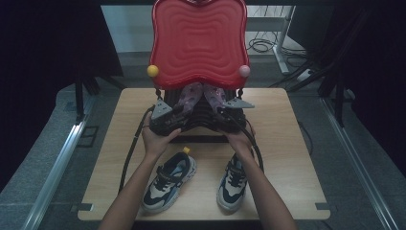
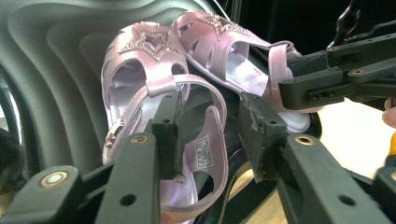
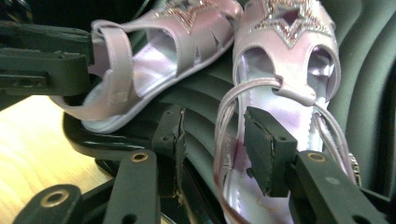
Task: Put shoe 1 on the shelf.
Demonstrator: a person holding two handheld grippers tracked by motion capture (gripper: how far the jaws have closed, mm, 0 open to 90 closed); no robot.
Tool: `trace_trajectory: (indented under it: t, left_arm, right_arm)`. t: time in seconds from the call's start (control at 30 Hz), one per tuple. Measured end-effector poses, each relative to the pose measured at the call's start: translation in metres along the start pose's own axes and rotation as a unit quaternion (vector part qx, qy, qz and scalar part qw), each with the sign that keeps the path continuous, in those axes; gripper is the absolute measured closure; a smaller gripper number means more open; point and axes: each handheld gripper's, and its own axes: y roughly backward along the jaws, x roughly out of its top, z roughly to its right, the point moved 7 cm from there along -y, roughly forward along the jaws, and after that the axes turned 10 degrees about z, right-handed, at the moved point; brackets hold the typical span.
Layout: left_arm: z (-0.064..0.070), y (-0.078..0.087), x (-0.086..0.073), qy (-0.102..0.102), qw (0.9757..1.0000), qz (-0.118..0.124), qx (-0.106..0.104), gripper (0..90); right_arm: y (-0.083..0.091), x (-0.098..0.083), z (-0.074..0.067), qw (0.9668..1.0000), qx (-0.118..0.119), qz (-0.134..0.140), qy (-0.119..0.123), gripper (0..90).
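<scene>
Dim room, dark curtains on both sides, cables on the floor beyond a small wooden table with metal rails running past its left and right edges. Far half of the table taken by a black ribbed tray, its red wavy lid standing open and upright behind it, one yellow knob and one pink knob at the lid's lower corners. Bare wood left and right of the tray and along both side edges; near edge crowded by two sneakers, one by each forearm, well apart from each other. Two pink star-topped sandals lie in the tray, toes to the back, tilted toward each other: left sandal and right sandal. Left gripper is at the tray's near left, jaws parted to a middling gap with the left sandal's heel strap between them; pads not pressing on it. Right gripper is at the near right, jaws likewise parted, one pad inside the right sandal's heel loop, strap loose beside it. Count: two grippers, two sandals, two sneakers, one tray.
</scene>
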Motion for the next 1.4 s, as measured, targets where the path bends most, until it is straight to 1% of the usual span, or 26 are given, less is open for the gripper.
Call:
trace_trajectory:
  t: [0.1,0.17,0.27,0.33,0.4,0.57,0.63,0.67,0.7,0.77,0.8,0.87,0.9,0.97,1.07,1.2,1.3,1.33,1.4]
  left_arm:
    - [0.001,0.004,0.003,0.003,1.0,0.002,-0.003,57.2]
    - [0.001,0.008,0.005,0.004,1.0,0.002,-0.005,55.8]
    - [0.001,0.012,0.008,0.015,0.9998,0.004,-0.011,53.7]
    - [0.002,0.014,0.008,0.017,0.9997,-0.001,-0.015,52.6]
    - [0.002,0.017,0.007,0.013,0.9998,-0.004,-0.016,52.0]
    - [0.003,0.027,0.006,0.02,0.9996,-0.007,-0.017,51.7]
    - [0.004,0.031,0.005,0.016,0.9996,-0.01,-0.018,51.4]
    - [0.004,0.034,0.005,0.008,0.9997,-0.012,-0.018,51.3]
    - [0.004,0.037,0.005,0.006,0.9997,-0.012,-0.019,51.3]
    - [0.005,0.043,0.006,0.007,0.9996,-0.013,-0.024,51.2]
    - [0.006,0.047,0.007,0.007,0.9996,-0.013,-0.025,51.1]
    - [0.007,0.052,0.006,0.008,0.9995,-0.013,-0.027,51.1]
    - [0.007,0.053,0.006,0.008,0.9995,-0.013,-0.028,51.1]
    - [0.009,0.057,0.005,0.002,0.9995,-0.013,-0.029,51.0]
    - [0.011,0.063,0.0,-0.003,0.9991,-0.026,-0.033,50.3]
    - [0.015,0.069,-0.004,0.0,0.9988,-0.03,-0.038,49.5]
    - [0.019,0.076,-0.007,0.001,0.9986,-0.029,-0.043,49.0]
    - [0.022,0.08,-0.008,-0.005,0.9987,-0.024,-0.045,49.1]
    - [0.026,0.087,-0.01,-0.012,0.9985,-0.023,-0.049,49.0]
  right_arm:
    - [0.007,0.003,-0.001,0.9998,0.013,0.008,-0.011,58.7]
    - [0.012,0.006,-0.001,0.9997,0.017,0.013,-0.014,58.7]
    - [0.018,0.009,0.0,0.9991,0.026,0.022,-0.025,58.7]
    - [0.021,0.009,0.0,0.9988,0.029,0.026,-0.029,58.5]
    - [0.026,0.009,0.001,0.9984,0.035,0.03,-0.034,58.3]
    - [0.036,0.006,0.003,0.9974,0.043,0.037,-0.044,58.0]
    - [0.039,0.005,0.003,0.9969,0.05,0.039,-0.046,57.4]
    - [0.042,0.004,0.003,0.9965,0.057,0.038,-0.047,56.9]
    - [0.046,0.003,0.002,0.996,0.066,0.036,-0.048,56.4]
    - [0.052,0.002,0.001,0.9958,0.072,0.04,-0.041,55.7]
    - [0.055,0.001,0.0,0.9954,0.075,0.042,-0.043,55.3]
    - [0.062,-0.001,-0.001,0.9945,0.087,0.042,-0.04,54.1]
    - [0.063,-0.002,-0.001,0.9945,0.089,0.042,-0.036,53.6]
    - [0.067,-0.005,-0.002,0.9944,0.094,0.041,-0.029,52.6]
    - [0.072,-0.01,-0.006,0.9941,0.103,0.031,-0.017,50.5]
    - [0.076,-0.015,-0.011,0.9929,0.115,0.024,-0.015,49.0]
    - [0.082,-0.018,-0.015,0.9921,0.123,0.024,-0.012,48.3]
    - [0.083,-0.019,-0.015,0.992,0.123,0.024,-0.013,48.2]
    - [0.088,-0.021,-0.017,0.9919,0.123,0.027,-0.013,48.1]
